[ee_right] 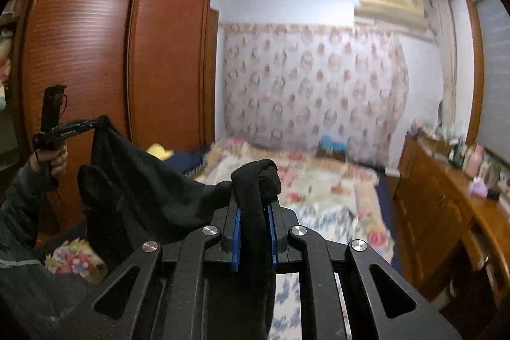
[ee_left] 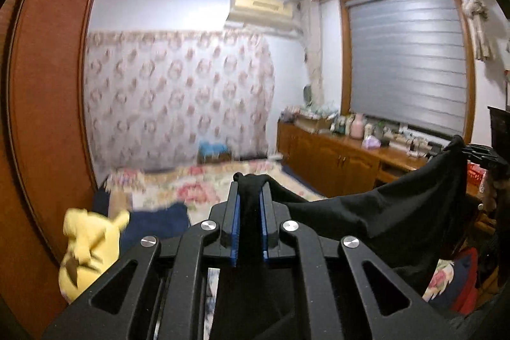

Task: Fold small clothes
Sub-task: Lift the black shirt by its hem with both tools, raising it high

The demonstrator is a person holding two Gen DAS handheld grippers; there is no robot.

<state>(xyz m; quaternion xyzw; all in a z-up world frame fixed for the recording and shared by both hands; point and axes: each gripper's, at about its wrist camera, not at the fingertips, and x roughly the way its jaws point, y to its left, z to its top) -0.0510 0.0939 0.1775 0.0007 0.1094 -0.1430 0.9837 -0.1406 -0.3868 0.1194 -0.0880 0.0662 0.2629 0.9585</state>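
Far left of the right wrist view, left gripper (ee_right: 98,121) pinches one corner of a soft matte black garment (ee_right: 143,177), which sags across to bottom centre where the right gripper (ee_right: 254,206) clamps a bunched fold; glossy ribbed wardrobe (ee_right: 111,53) behind, floral quilted bed (ee_right: 318,180) below

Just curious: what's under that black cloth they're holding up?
Under the black cloth lies a floral bed. The cloth hides the part straight below it.
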